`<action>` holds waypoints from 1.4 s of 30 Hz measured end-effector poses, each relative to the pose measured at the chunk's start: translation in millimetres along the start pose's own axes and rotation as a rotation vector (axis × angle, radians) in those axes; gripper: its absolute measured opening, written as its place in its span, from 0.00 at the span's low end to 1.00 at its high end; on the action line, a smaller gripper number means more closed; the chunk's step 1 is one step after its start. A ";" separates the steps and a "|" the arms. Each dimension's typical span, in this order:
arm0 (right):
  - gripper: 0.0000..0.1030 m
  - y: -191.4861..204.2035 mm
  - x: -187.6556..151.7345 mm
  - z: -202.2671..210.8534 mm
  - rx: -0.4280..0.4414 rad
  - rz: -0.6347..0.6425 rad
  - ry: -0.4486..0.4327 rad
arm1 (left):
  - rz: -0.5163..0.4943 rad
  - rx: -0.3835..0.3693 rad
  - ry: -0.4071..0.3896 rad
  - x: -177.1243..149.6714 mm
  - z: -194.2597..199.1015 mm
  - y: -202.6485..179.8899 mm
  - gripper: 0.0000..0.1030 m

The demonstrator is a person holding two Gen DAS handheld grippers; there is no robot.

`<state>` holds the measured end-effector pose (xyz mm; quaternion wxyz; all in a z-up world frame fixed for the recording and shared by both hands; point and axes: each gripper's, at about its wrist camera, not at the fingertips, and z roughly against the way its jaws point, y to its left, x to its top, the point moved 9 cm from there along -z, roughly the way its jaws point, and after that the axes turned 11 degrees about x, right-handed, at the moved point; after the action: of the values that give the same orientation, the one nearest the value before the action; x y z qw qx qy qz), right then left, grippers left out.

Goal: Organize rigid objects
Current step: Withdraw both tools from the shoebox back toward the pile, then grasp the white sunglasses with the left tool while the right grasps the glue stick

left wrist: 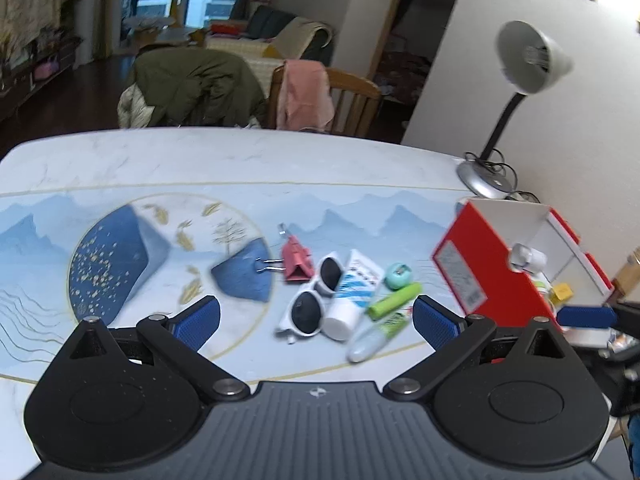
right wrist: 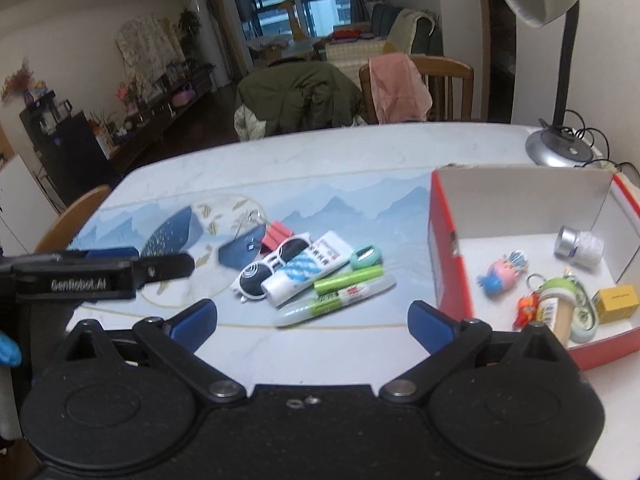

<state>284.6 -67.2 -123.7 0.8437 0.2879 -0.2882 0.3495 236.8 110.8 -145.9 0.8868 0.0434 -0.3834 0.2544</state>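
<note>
A cluster of small items lies mid-table: white sunglasses (left wrist: 310, 298) (right wrist: 276, 266), a white and blue tube (left wrist: 354, 292) (right wrist: 308, 268), a green stick (left wrist: 394, 295) (right wrist: 347, 279), a pale green marker (left wrist: 378, 336) (right wrist: 336, 300), a teal round sharpener (left wrist: 399, 275) (right wrist: 366, 258) and a red binder clip (left wrist: 295, 259) (right wrist: 276, 234). A red box (left wrist: 476, 268) (right wrist: 444, 264) stands to their right. My left gripper (left wrist: 316, 320) is open, above the table just before the cluster. My right gripper (right wrist: 312, 322) is open and empty, just before the marker.
The box holds a small silver-capped jar (right wrist: 580, 245), a pink and blue toy (right wrist: 502, 272), a keychain bottle (right wrist: 556, 312) and a yellow block (right wrist: 616, 302). A desk lamp (left wrist: 484, 180) (right wrist: 560, 148) stands behind it. Chairs with coats (left wrist: 192, 88) stand past the far edge.
</note>
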 end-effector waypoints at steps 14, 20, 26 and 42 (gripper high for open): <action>0.93 -15.2 -4.7 -60.2 -0.082 -0.085 0.100 | -0.081 0.029 0.058 -8.4 -70.0 24.1 1.00; 0.86 -29.7 -6.2 -89.8 -0.125 -0.122 0.155 | -0.114 0.017 0.072 -6.1 -93.0 17.8 1.00; 0.82 -40.8 -4.4 -110.8 -0.160 -0.161 0.179 | -0.128 0.034 0.087 -4.5 -115.6 17.0 1.00; 0.68 -57.8 -8.2 -142.0 -0.196 -0.243 0.227 | -0.161 0.023 0.104 -3.6 -145.1 -0.6 0.91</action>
<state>363.9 -7.1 -240.5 0.9308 0.1961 -0.1869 0.2455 330.5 148.3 -250.2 0.9225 0.0709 -0.3292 0.1885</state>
